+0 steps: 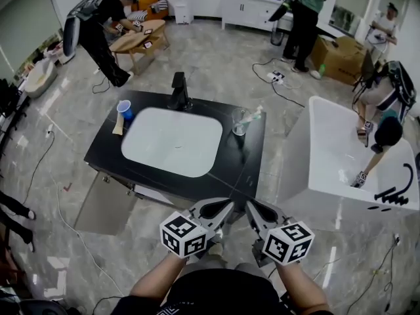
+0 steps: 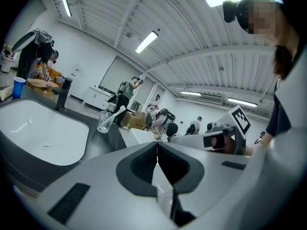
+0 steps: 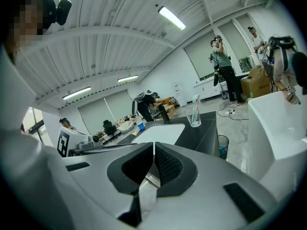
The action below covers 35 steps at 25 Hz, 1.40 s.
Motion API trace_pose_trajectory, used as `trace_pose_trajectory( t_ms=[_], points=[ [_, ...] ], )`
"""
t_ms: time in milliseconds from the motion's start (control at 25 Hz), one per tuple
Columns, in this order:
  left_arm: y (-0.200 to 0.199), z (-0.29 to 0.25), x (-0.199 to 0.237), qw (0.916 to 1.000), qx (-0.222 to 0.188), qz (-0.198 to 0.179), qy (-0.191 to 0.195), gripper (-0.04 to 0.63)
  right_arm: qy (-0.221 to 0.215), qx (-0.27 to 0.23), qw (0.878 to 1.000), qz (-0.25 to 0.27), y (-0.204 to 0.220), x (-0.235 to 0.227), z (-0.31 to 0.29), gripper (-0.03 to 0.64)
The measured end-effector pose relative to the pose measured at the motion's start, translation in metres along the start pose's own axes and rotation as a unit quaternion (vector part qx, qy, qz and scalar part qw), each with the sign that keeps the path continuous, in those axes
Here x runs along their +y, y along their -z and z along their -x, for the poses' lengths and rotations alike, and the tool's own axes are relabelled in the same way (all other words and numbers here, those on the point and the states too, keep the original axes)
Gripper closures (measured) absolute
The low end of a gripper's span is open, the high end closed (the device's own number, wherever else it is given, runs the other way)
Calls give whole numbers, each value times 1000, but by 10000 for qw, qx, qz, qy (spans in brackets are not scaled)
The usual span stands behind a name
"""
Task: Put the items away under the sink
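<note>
Left gripper (image 1: 227, 205), right gripper (image 1: 251, 205): jaws closed together, empty, near front edge of worktop (image 1: 248, 161). Blue cup (image 1: 124, 109) at far left corner, glass (image 1: 240, 121) by right edge. Nothing stowed under sink (image 1: 172, 143) yet; whole task remains.

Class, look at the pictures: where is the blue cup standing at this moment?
In the head view the blue cup stands at the far left corner of the black counter, left of the white basin and the black faucet.
</note>
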<state>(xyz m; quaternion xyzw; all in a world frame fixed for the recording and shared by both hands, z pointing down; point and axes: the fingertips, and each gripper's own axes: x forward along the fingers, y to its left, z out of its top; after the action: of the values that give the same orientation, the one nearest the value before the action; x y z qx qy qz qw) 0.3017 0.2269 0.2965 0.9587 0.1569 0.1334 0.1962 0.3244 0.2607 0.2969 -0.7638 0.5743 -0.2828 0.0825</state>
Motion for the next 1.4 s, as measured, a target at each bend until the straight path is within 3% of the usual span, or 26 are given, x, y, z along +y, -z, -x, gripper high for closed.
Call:
trace_pose_trajectory(
  t_ms=[160,560,960,1120,1240,1400],
  points=[
    [-2,-5,17,9997,129,-190,55,586,78,-37,10000,-47,-3,-2,-19,578],
    [-15,-28,42,9997,76,-121,210,584,192,19,9998,-85,-19,-24,-46,578],
    [-36,-86,72,9995,62,-288,107,583,-157,209,9997,21,-56,-67,-74,578],
    [-44,-111,92,9996,-12,-251,-95,578,-202,288,9994,64,-68,-92,-84,578],
    [-50,-129,106,9993,-101,-226,-274,491,-213,336,9992,-21,-75,-109,-90,579],
    [-54,-149,122,9984,-184,-213,-487,485,-249,439,9987,-79,-79,-127,-100,578]
  ],
)
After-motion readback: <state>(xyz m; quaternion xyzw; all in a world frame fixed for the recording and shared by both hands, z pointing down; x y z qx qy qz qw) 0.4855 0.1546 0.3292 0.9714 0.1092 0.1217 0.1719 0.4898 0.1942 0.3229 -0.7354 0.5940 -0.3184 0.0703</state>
